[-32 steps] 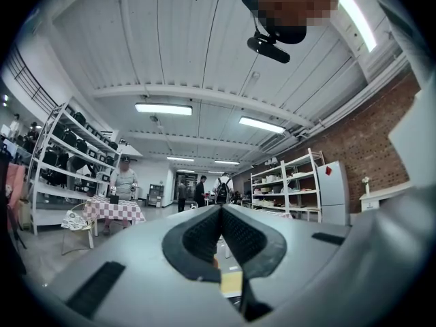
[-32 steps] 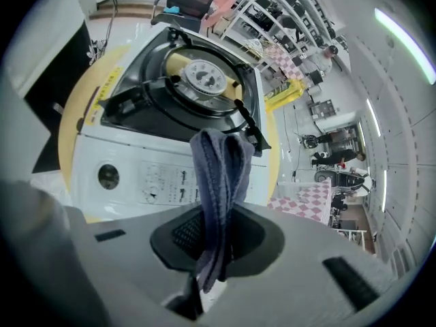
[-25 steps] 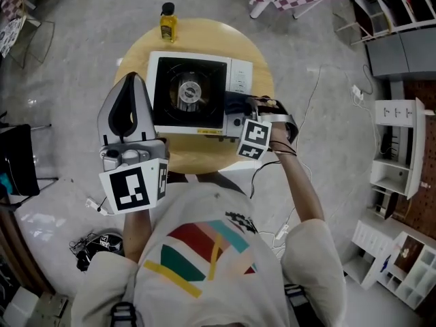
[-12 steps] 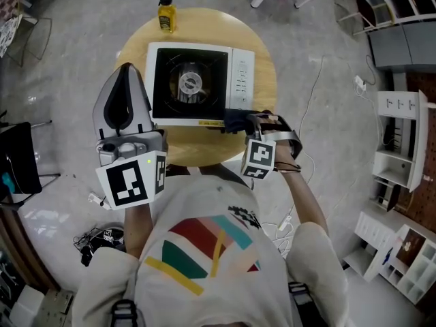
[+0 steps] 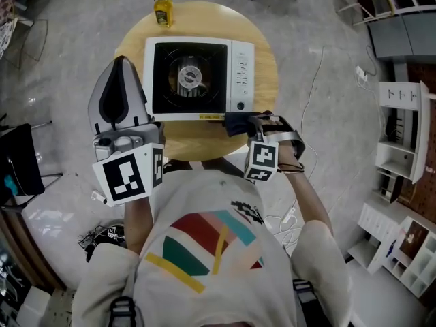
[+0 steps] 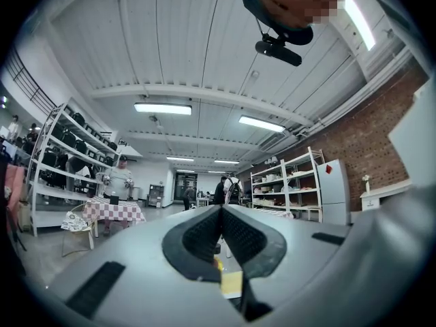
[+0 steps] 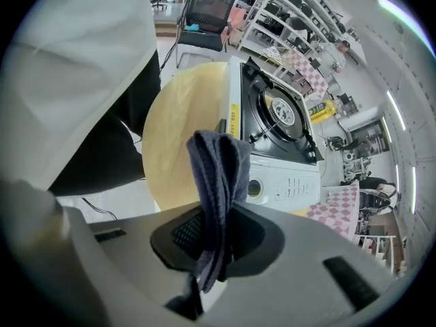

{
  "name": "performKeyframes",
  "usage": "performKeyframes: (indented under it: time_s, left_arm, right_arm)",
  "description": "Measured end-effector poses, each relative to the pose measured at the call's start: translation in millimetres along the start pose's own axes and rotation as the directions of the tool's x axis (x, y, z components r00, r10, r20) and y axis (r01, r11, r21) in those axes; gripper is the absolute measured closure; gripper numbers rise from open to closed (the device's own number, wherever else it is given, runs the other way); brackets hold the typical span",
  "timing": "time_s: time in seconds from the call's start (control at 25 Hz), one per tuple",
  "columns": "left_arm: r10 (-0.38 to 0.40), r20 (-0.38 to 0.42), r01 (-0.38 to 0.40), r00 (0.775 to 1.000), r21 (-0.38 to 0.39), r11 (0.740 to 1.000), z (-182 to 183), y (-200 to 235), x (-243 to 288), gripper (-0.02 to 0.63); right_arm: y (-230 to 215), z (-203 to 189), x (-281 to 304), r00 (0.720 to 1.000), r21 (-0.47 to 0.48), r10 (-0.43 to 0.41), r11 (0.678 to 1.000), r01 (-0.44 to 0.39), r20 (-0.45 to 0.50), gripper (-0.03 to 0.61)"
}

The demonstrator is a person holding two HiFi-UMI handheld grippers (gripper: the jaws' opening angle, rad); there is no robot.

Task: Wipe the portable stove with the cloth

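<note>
- Right gripper (image 7: 214, 240): the jaws pinch the folded dark blue cloth (image 7: 216, 169).
- Cloth position: at the near right corner of the white portable stove with black burner top (image 5: 242, 73), on the round wooden table (image 5: 266, 107). Contact cannot be confirmed.
- Left gripper (image 6: 221, 227): jaws pressed together, empty, pointing upward.
- Progress, judged: cloth secured; burner top and control panel probably remain to wipe.

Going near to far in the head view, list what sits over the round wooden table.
Dark blue cloth at the near edge → white portable stove with a black burner top → small yellow bottle with a black cap at the far edge.
</note>
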State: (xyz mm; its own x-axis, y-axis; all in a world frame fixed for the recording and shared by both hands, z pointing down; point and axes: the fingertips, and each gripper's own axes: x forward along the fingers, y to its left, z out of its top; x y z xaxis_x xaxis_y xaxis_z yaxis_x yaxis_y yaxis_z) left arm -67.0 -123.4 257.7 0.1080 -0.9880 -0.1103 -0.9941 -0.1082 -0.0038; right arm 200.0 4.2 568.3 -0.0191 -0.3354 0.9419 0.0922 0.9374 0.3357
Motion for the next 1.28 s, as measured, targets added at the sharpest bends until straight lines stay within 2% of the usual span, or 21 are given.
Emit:
performKeyframes:
  time_s: [0.12, 0.24, 0.44, 0.68, 0.8, 0.88, 1.04, 1.28]
  left_arm:
    - [0.013, -0.001, -0.013, 1.0, 0.003, 1.0, 0.4, 6.3, -1.6, 0.609]
    - [0.032, 0.004, -0.032, 0.999, 0.017, 0.999, 2.6, 16.0, -4.3, 0.609]
    - [0.103, 0.003, -0.103, 0.995, 0.052, 0.993, 3.1, 48.3, -14.1, 0.609]
    - [0.202, 0.02, -0.203, 0.979, 0.087, 0.975, 4.7, 96.0, -34.1, 0.609]
    - [0.26, 0.017, -0.26, 0.966, 0.101, 0.96, 3.1, 120.2, -46.1, 0.609]
    - [0.296, 0.013, -0.296, 0.955, 0.099, 0.95, 2.9, 133.8, -55.5, 0.609]
    - [0.341, 0.003, -0.34, 0.94, 0.099, 0.935, 1.0, 150.7, -70.9, 0.609]
    - [0.355, -0.007, -0.353, 0.935, 0.088, 0.932, -2.7, 157.8, -77.8, 0.609]
  right_arm:
    - [-2.3, 0.4, -2.5, 1.0, 0.006, 0.016, 1.0, -0.017, 0.007, 0.546]
    - [-11.7, 20.8, -23.4, 0.996, 0.039, 0.036, 0.998, -0.039, 0.08, 0.546]
    - [-36.7, 117.6, -63.2, 0.955, 0.173, 0.028, 0.981, -0.082, 0.296, 0.546]
    - [-48.5, 241.1, -56.3, 0.906, 0.193, 0.037, 0.972, -0.13, 0.422, 0.546]
    - [-44.2, 282.8, -43.8, 0.896, 0.175, 0.058, 0.973, -0.149, 0.44, 0.546]
    - [-41.8, 299.1, -34.4, 0.904, 0.152, 0.06, 0.979, -0.136, 0.423, 0.546]
    - [-41.5, 310.2, -17.0, 0.929, 0.114, 0.033, 0.99, -0.08, 0.369, 0.546]
    - [-40.8, 310.9, -11.4, 0.933, 0.14, 0.025, 0.987, -0.08, 0.359, 0.546]
